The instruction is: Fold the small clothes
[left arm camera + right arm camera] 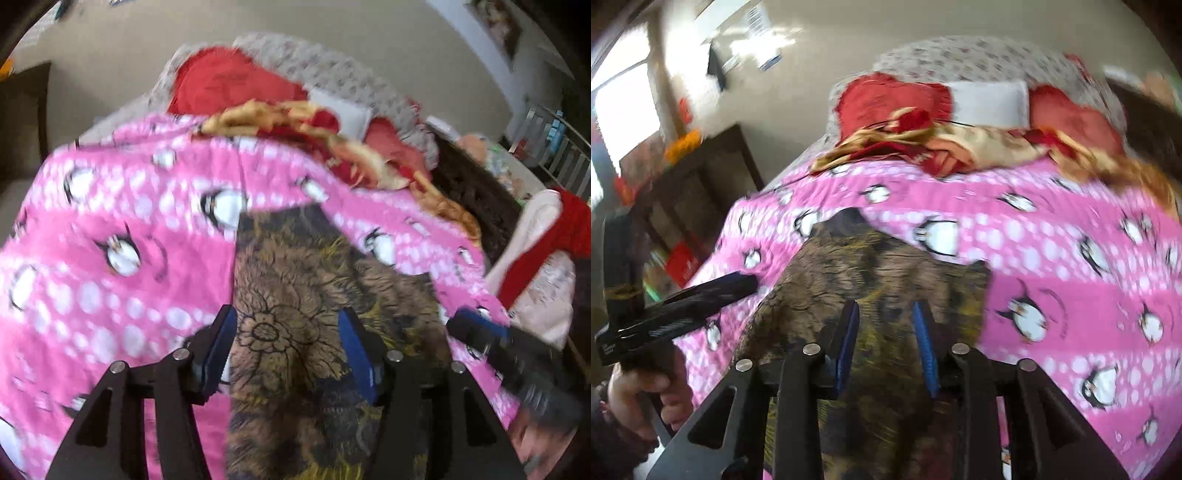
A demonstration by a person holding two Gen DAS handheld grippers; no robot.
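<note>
A small brown garment with a yellow and black flower print (295, 280) (871, 266) lies flat on a pink penguin blanket (110, 221) (1052, 258) spread over a bed. My left gripper (287, 314) hovers over the garment's near part, its blue pads wide apart with nothing between them. It also shows at the left of the right wrist view (746, 282), held by a hand (635, 387). My right gripper (885, 306) stands over the same garment with a narrow gap between its pads and no cloth pinched. Its tip appears at the right of the left wrist view (476, 328).
Red pillows (886, 96) and a crumpled gold-and-red cloth (960, 147) lie at the head of the bed. A heap of red and white clothes (546, 258) sits at the right side. Dark wooden furniture (701, 184) stands beside the bed on the left.
</note>
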